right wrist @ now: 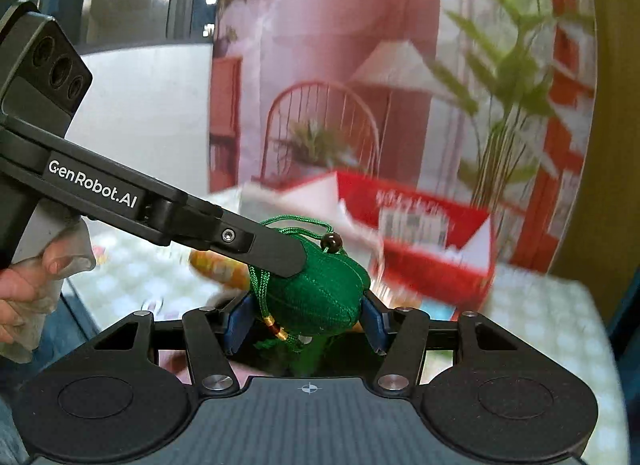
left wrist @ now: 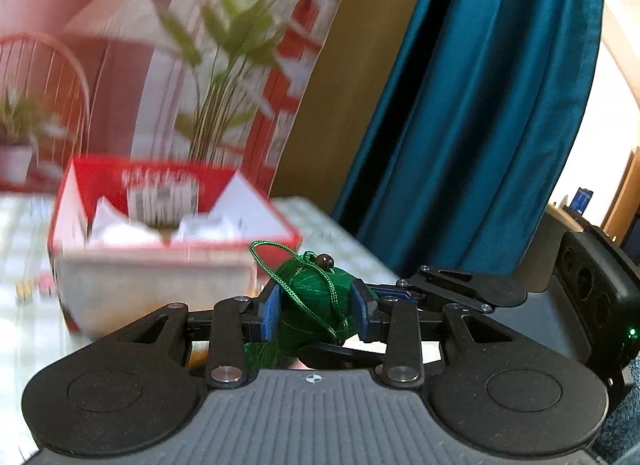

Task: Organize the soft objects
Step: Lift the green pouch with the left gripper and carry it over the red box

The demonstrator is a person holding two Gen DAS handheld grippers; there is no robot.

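A green fabric pouch (left wrist: 316, 297) with a green cord loop and a brown bead is held in the air between both grippers. My left gripper (left wrist: 318, 311) is shut on it, blue pads on either side. My right gripper (right wrist: 308, 321) also has its blue pads against the pouch (right wrist: 324, 297). The left gripper's black finger (right wrist: 264, 249) reaches in from the left and presses on the pouch's top. A red and white open box (left wrist: 168, 225) stands on the table behind; it also shows in the right wrist view (right wrist: 420, 241).
The table has a pale patterned cloth (left wrist: 24, 249). An orange object (right wrist: 218, 267) lies on the table behind the pouch. A teal curtain (left wrist: 480, 105) hangs at the right. A printed backdrop with plants (left wrist: 224, 65) stands behind the box.
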